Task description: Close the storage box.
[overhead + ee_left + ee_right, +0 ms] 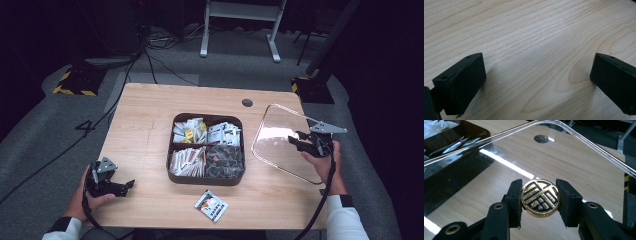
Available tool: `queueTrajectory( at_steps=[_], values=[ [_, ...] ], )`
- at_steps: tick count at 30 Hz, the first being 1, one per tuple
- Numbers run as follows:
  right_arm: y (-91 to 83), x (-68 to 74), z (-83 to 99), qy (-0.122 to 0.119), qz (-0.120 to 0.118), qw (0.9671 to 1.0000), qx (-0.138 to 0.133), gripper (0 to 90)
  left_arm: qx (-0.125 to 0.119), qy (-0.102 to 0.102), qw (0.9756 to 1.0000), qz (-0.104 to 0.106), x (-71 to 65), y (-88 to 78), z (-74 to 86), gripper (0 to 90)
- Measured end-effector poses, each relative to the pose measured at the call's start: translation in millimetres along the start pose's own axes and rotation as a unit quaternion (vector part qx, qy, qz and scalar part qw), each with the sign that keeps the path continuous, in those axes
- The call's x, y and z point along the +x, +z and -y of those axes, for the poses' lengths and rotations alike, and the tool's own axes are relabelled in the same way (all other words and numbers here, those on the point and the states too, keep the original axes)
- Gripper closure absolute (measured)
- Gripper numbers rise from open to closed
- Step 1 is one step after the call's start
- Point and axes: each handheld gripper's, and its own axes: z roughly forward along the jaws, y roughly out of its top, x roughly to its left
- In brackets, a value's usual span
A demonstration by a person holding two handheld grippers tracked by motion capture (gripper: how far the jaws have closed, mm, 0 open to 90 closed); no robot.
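Lid (280,140) clear, tilted beside my tray (205,181) | right gripper (540,198) clamped on its gold knob (540,198) | left gripper (537,75) jaws apart over table (529,32)

Lid (280,142): clear, see-through; knob (540,198) black with gold pattern. Box (205,180): dark brown, white packets inside, some yellow, some dark grey. Loose packet (211,205): white, red and dark print. Table (145,130): pale wood grain. Grippers (127,185) (540,206): black. Sleeves: white.
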Motion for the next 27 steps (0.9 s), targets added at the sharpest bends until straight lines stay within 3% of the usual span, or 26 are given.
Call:
queueTrajectory(
  at_steps=[13,27],
  values=[
    [-8.5,10.4,-33.8,-0.011,-0.001,0.9995,-0.031,58.9,0.000,0.000,1.0000,0.000,-0.1,0.0,-0.1,0.5],
    [10.9,38.3,-60.9,-0.026,-0.022,0.9987,-0.037,58.9,-0.001,-0.001,1.0000,-0.001,-0.2,0.2,0.0,0.4]
  ],
)
